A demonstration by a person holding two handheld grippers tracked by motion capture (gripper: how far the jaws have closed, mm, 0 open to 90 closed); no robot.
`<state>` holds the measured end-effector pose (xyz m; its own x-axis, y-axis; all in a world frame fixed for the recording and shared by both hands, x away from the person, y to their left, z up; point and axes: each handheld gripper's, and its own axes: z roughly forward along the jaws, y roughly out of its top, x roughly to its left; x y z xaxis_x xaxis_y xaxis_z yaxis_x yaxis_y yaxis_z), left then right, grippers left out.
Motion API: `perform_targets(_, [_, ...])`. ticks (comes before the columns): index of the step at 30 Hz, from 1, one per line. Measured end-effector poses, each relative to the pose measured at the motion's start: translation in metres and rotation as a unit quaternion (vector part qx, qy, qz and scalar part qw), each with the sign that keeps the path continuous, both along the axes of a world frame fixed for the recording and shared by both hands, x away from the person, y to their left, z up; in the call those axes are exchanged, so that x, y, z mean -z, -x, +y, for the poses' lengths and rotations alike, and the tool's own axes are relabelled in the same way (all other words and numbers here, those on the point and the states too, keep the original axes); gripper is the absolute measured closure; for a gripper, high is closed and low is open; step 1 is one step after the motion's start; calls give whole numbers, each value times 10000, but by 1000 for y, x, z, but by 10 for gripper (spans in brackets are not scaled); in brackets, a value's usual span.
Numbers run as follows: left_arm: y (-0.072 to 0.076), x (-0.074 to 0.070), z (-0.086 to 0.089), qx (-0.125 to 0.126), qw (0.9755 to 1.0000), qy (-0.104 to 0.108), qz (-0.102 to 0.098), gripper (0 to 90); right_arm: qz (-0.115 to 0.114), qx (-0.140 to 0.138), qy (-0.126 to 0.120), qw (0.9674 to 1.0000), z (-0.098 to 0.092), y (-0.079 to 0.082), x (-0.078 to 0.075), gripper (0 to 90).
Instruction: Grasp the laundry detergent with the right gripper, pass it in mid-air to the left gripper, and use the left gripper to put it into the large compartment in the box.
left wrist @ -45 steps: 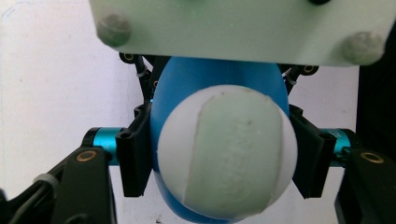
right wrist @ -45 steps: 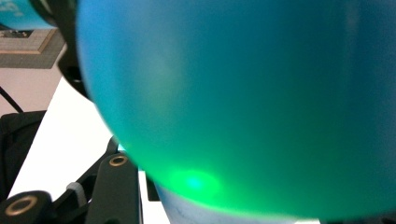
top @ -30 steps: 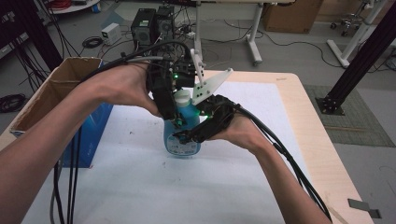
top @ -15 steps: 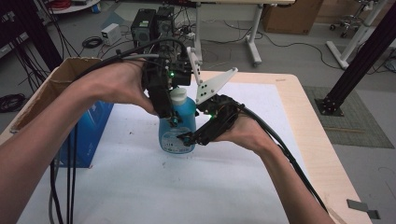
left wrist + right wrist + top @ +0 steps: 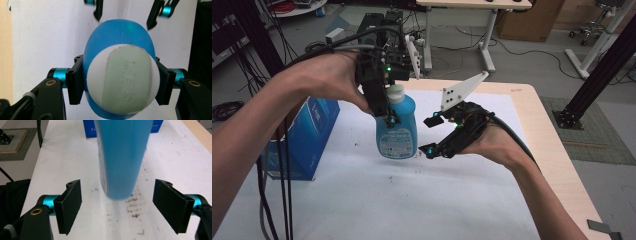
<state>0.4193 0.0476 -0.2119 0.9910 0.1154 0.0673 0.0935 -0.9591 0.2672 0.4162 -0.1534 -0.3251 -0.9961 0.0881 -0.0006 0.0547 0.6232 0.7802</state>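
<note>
L claw [image 5: 388, 117] lifts bottle [image 5: 398, 127] above white table [image 5: 362, 200], cluttered lab.

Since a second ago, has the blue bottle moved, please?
Yes. The blue bottle, clamped by the left gripper, has lifted off the white table cover.

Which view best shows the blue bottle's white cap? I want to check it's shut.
The left gripper view: the white round plastic cap faces the camera squarely. The high view shows it small, side-on; the right gripper view shows the body.
</note>
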Motion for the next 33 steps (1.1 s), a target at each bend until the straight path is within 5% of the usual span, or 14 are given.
perform_targets(7, [-4, -24, 22, -390, 9992, -69, -3, 381, -143, 314, 329, 9989, -24, 8, -13, 157])
perform_targets(12, [-11, -56, 51, -1004, 9949, -119, -48, 381, -129, 778, 625, 9949, -54, 15, -20, 121])
perform_targets(17, [-15, -79, 78, -1567, 9876, -84, -31, 381, -176, 1077, 986, 9891, -75, 19, -20, 121])
perform_targets(21, [-17, -93, 103, -2057, 9785, 70, -92, 381, -187, 1269, 1036, 9863, -85, 21, -19, 121])
perform_targets(24, [-17, -98, 119, -2251, 9742, 122, -138, 381, -156, 1331, 1083, 9850, -89, 20, -16, 121])
perform_targets(33, [-14, -107, 159, -2948, 9552, 191, -191, 382, -153, 1470, 1378, 9794, -92, 18, -5, 121])
